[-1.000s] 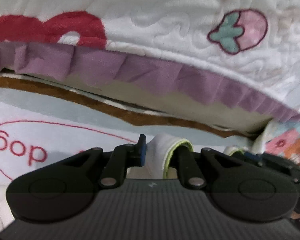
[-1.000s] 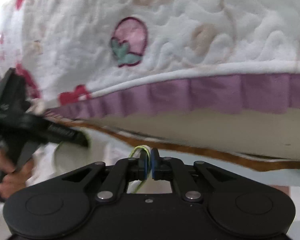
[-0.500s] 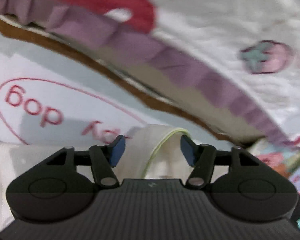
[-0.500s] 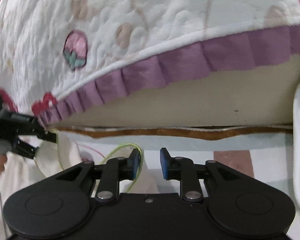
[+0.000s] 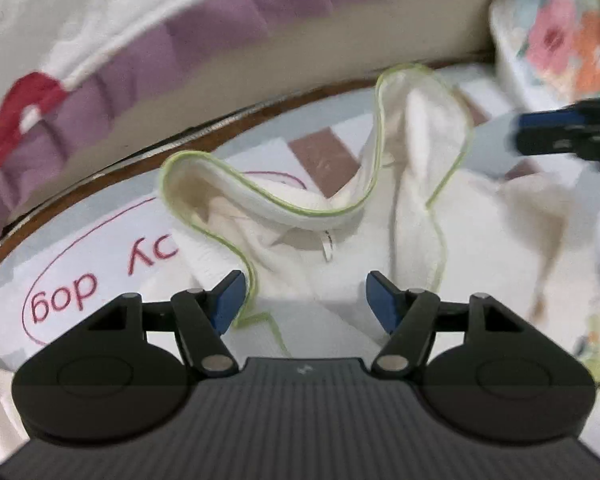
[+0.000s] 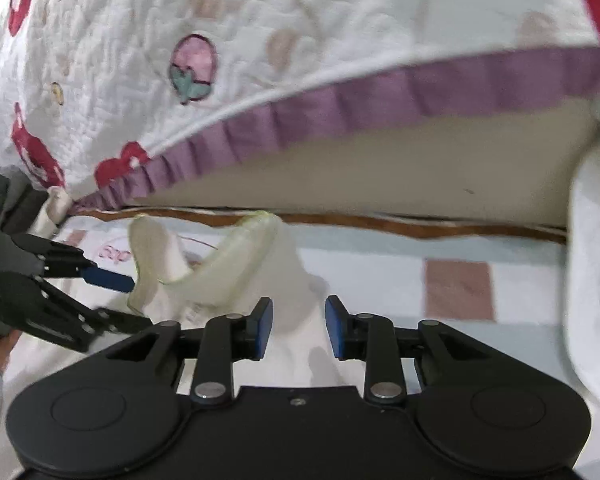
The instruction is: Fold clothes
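A cream garment with lime-green edging (image 5: 340, 216) lies crumpled on a printed sheet, its collar standing up in loose waves. My left gripper (image 5: 305, 300) is open just short of it, the green hem brushing its left pad. In the right wrist view the same garment (image 6: 236, 264) rises in front of my right gripper (image 6: 298, 326), which is open with cream cloth lying under the gap. The left gripper (image 6: 112, 300) shows at the left there, held by a hand. The right gripper's blue tip (image 5: 548, 124) appears at the right of the left wrist view.
A quilted white bedspread with strawberries and a purple ruffle (image 6: 340, 96) hangs over a beige mattress side (image 6: 380, 168) behind the garment. The checked sheet (image 6: 456, 288) bears red lettering (image 5: 64, 304). A floral cloth (image 5: 560, 40) sits at the right.
Both grippers were shut on the garment's green-edged hem one second ago. They have opened and let it go, and the garment has dropped onto the sheet. Both have drawn back.
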Available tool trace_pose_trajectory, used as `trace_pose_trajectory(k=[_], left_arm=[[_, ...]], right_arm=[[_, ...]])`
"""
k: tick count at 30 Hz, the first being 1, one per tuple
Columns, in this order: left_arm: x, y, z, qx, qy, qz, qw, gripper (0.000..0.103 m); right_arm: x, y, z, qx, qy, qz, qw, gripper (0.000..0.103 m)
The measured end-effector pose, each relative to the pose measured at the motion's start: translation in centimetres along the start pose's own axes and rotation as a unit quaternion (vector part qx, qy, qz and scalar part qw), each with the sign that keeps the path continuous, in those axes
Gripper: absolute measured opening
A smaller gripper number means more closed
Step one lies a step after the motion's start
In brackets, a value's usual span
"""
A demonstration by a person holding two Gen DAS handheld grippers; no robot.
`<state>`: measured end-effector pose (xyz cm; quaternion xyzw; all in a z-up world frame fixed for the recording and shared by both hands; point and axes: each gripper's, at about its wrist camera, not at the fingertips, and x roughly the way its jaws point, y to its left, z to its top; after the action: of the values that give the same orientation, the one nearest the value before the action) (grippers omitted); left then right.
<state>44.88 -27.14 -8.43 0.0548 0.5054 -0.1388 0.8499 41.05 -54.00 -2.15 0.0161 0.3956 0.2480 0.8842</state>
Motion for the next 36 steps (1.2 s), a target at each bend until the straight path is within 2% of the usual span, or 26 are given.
trace_pose_trajectory(k=[3,6,10,12,14,15,16,17,18,21,23,29,31,34,35,36], left_arm=[[2.2,0.0,2.1,-0.040,-0.006,0.005,0.9992,0.066],[3.6,0.9,4.1,-0.096,-0.024,0.025,0.9948,0.066],[3.0,2.8,6.0,-0.135,-0.070,0.075,0.9855,0.066],[1.5,4.1,6.4,-0.179,-0.099,0.046,0.9778,0.067],[0.3,6.0,6.1,-0.246,-0.103,-0.027,0.9635,0.071],[-0.1,6.6,5.7,-0.268,-0.098,-0.052,0.9571,0.071],[-0.7,6.7,5.2,-0.271,-0.094,-0.064,0.9558,0.071],[-1.3,6.8,4.7,-0.271,-0.091,-0.075,0.9552,0.071],[-2.0,6.5,4.0,-0.260,-0.088,-0.073,0.9589,0.071],[-4.0,5.1,0.7,-0.196,-0.069,-0.041,0.9773,0.071],[-5.0,4.6,-1.9,-0.167,-0.053,-0.021,0.9843,0.071],[-6.7,5.9,-9.9,-0.189,-0.021,-0.026,0.9814,0.071],[-7.4,5.6,-12.2,-0.196,-0.006,-0.024,0.9803,0.071],[-7.8,4.6,-14.8,-0.211,0.002,-0.026,0.9771,0.076],[-7.9,4.4,-15.6,-0.216,0.004,-0.026,0.9759,0.076],[-7.8,4.2,-15.9,-0.223,0.002,-0.028,0.9743,0.076]], right_arm=[[-1.1,-0.3,-1.7,-0.010,-0.002,-0.002,1.000,0.033],[-2.3,-0.5,-3.5,-0.020,-0.005,-0.003,1.000,0.033],[-2.4,1.4,-6.2,-0.065,0.002,0.015,0.998,0.033],[-2.6,2.9,-7.2,-0.102,0.012,0.018,0.995,0.033],[-2.9,4.3,-8.2,-0.135,0.020,0.022,0.990,0.034],[-3.0,4.9,-8.5,-0.148,0.024,0.027,0.988,0.034],[-3.1,5.6,-8.8,-0.158,0.027,0.033,0.986,0.035],[-3.1,6.3,-9.2,-0.169,0.030,0.038,0.984,0.036],[-3.1,7.1,-9.5,-0.181,0.034,0.044,0.982,0.037],[-3.1,10.2,-10.5,-0.226,0.052,0.068,0.970,0.039],[-3.1,12.0,-11.1,-0.246,0.063,0.087,0.963,0.044],[-2.4,17.4,-12.6,-0.311,0.096,0.124,0.937,0.049],[-1.9,18.9,-13.1,-0.343,0.104,0.114,0.927,0.055],[-0.6,19.7,-14.3,-0.387,0.107,0.070,0.913,0.060],[-0.2,19.9,-14.7,-0.402,0.108,0.055,0.908,0.059],[0.2,20.0,-15.0,-0.414,0.107,0.042,0.903,0.038]])
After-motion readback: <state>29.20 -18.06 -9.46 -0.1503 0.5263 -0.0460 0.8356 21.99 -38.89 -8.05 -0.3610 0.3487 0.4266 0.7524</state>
